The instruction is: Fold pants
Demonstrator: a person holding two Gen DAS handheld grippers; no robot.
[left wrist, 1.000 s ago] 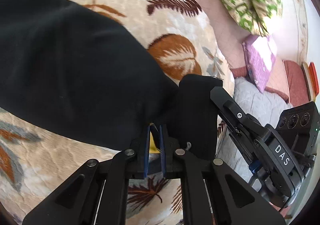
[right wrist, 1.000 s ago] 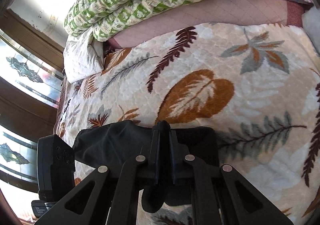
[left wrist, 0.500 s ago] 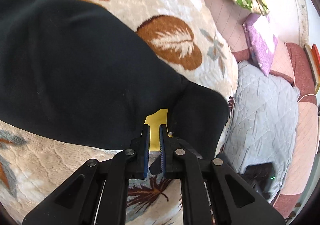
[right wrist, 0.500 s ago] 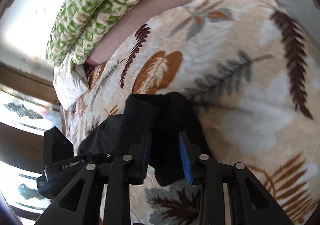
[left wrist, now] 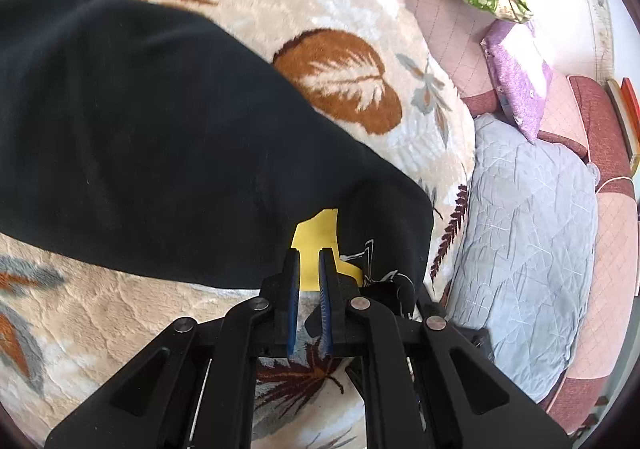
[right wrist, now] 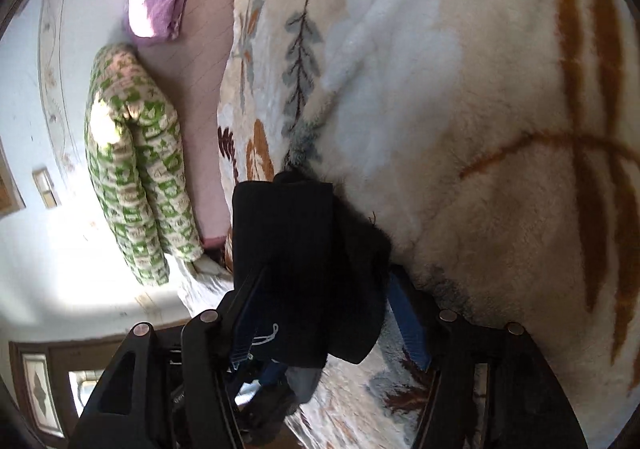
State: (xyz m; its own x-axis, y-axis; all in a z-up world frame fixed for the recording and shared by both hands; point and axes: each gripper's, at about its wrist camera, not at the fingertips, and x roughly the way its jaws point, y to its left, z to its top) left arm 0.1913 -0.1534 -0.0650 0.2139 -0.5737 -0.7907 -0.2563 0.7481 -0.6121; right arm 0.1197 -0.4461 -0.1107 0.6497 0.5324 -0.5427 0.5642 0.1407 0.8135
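The black pants (left wrist: 160, 137) lie spread on the leaf-print blanket (left wrist: 352, 29), stretching ahead and to the left of the left gripper (left wrist: 309, 269). That gripper is nearly closed, with only a thin slot between its blue pads (left wrist: 325, 297); whether cloth is pinched there I cannot tell, since the pants' edge and a yellow patch (left wrist: 316, 229) sit just past the tips.

The right gripper (right wrist: 324, 313) stands wide apart, and a thick folded end of the pants (right wrist: 288, 249) lies between the fingers without being clamped, so it reads as released.

The step in hand appears to be laying this folded end down. To do it well, the right gripper should back straight out along its fingers so the pads do not drag the layers askew, while the left holds steady until the cloth settles flat.

The left view alone shows the full spread of the pants, the yellow patch, a grey quilt (left wrist: 532, 249) to the right and a purple pillow (left wrist: 516, 69). The right view alone shows the wide opening and the stacked layers, with a green-patterned pillow (right wrist: 136, 177) off to the left.
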